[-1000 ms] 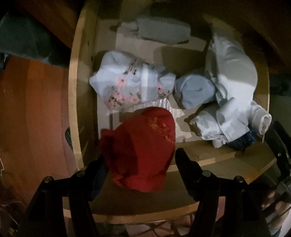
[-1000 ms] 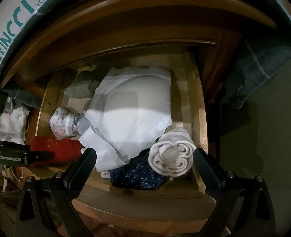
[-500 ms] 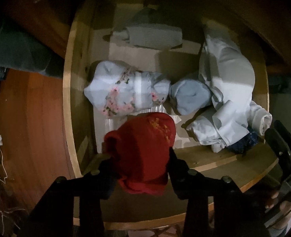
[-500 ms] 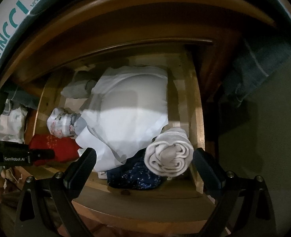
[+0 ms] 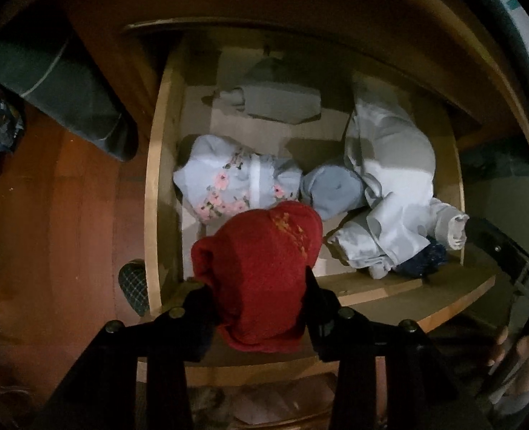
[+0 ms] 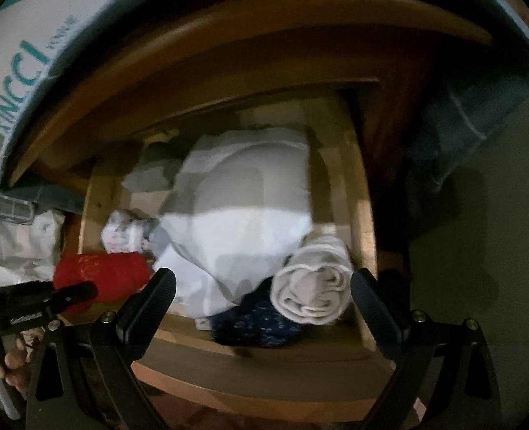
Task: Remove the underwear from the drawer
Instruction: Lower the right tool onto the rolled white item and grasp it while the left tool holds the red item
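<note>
The wooden drawer (image 5: 155, 193) stands open and holds several folded clothes. My left gripper (image 5: 257, 286) is shut on a red rolled piece of underwear (image 5: 264, 265) and holds it above the drawer's front left corner; it also shows in the right wrist view (image 6: 103, 274). My right gripper (image 6: 262, 295) is open and empty over the drawer's front right, above a rolled beige cloth (image 6: 312, 286) and a dark blue lace piece (image 6: 253, 326).
In the drawer lie a floral light-blue bundle (image 5: 228, 186), a pale blue roll (image 5: 332, 193), a white garment (image 5: 390, 179) and a grey folded piece (image 5: 278, 102). Dark cloth (image 5: 67, 82) hangs at the left. The drawer's front rail (image 6: 264, 365) is below my right gripper.
My left gripper closed on the red underwear and lifted it back toward the drawer front. My right gripper pulled back a little and stays open.
</note>
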A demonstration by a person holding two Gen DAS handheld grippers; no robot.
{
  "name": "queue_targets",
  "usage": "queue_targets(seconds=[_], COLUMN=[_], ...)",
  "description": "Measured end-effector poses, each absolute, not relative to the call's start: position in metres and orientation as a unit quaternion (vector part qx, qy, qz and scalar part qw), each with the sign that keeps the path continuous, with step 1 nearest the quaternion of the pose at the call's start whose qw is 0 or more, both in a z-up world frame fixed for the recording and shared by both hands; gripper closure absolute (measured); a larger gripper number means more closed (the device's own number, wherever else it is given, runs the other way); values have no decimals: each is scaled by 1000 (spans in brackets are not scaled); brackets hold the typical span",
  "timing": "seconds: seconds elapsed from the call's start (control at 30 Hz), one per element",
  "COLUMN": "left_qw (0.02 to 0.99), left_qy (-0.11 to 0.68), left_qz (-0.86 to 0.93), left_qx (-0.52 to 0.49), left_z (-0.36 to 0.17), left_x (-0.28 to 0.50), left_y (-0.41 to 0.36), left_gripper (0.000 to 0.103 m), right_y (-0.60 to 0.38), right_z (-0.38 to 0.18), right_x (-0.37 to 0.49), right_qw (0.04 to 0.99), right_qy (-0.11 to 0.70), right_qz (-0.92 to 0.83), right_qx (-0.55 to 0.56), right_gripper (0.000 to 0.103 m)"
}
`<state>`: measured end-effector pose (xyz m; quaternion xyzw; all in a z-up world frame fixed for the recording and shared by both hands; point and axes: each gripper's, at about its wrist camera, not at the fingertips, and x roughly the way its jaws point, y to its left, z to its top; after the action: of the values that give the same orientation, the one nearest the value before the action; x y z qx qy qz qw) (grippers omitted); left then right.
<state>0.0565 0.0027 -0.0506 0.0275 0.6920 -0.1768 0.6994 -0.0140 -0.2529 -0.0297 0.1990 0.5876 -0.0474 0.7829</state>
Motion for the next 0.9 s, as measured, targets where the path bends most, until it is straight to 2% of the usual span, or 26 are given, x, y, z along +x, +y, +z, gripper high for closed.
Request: queue_targets(seconds=[0.13,0.17,0.3,0.53,0.6,0.9], left_qw=[716,717,714,713,713,719], left_qy=[674,673,675,674,675,663], left_qz=[-178,-180,-187,-191,-191,-209], left_qx=[35,34,14,5,4,6], left_z=[-48,-48,-54,-57,-58,-51], left_x=[53,52,50,50,50,47], left_y=[4,5,6,9,9,2], left_gripper=[61,61,61,61,61,61], right_y=[-255,-254,-248,-248,-247,-233], right_z=[-36,-37,-41,-42,-37,-46], right_x=[-6,-4,3,6,6,18], right_qw=[763,761,753,747,750,726], right_qy=[614,619,638,653,652,686], right_qz=[-39,-40,-45,-57,-52,-45], right_qx=[198,192,153,109,99,30], right_gripper=[13,19,30,31,37,43])
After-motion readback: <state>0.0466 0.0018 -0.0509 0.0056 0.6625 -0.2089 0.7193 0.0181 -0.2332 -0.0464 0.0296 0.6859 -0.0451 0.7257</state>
